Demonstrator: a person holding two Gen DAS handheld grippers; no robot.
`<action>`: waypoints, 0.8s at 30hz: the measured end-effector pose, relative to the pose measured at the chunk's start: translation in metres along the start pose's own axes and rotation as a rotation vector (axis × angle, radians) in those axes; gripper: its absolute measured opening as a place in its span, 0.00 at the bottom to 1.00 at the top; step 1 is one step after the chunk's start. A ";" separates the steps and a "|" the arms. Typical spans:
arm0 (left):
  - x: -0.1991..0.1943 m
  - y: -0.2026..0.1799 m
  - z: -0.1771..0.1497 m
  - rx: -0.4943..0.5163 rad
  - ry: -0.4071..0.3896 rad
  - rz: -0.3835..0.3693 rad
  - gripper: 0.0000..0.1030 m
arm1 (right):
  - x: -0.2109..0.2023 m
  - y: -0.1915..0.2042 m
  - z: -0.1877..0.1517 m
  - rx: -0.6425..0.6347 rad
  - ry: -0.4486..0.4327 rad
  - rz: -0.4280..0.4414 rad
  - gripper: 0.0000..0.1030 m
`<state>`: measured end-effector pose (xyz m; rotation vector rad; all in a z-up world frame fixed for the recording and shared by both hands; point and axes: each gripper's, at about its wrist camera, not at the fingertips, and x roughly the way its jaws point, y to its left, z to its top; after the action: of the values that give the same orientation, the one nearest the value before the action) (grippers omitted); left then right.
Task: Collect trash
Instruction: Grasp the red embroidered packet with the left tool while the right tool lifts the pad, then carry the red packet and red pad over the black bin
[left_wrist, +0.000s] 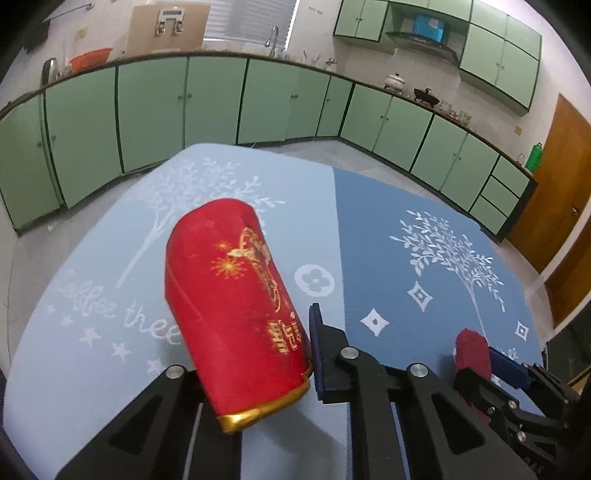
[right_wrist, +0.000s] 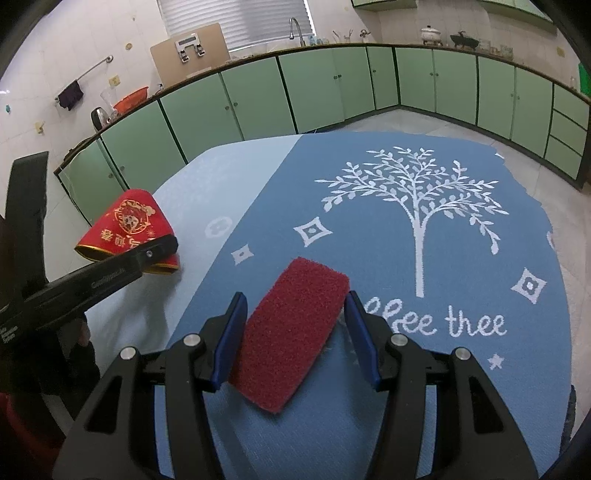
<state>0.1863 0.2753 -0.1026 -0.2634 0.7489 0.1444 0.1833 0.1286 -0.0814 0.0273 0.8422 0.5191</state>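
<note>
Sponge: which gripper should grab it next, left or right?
Right. The right gripper is open and already straddles the sponge on the table, so it only needs to close. The left gripper is off to the side, busy around the cup.

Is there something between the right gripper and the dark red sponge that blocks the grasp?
Nothing visible blocks it. The dark red sponge already lies between the open fingers of the right gripper on the blue tablecloth. The left gripper with its red paper cup is off to the side.
</note>
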 end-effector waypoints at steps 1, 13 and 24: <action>-0.004 -0.003 -0.001 0.013 -0.011 0.000 0.12 | -0.002 0.000 0.000 0.000 -0.003 -0.001 0.51; -0.033 -0.047 -0.020 0.159 -0.035 -0.053 0.10 | -0.040 -0.013 0.000 0.011 -0.054 -0.018 0.51; -0.058 -0.096 -0.035 0.257 -0.048 -0.134 0.10 | -0.100 -0.043 -0.008 0.046 -0.116 -0.048 0.51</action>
<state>0.1428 0.1712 -0.0699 -0.0645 0.6915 -0.0720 0.1408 0.0447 -0.0262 0.0781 0.7393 0.4485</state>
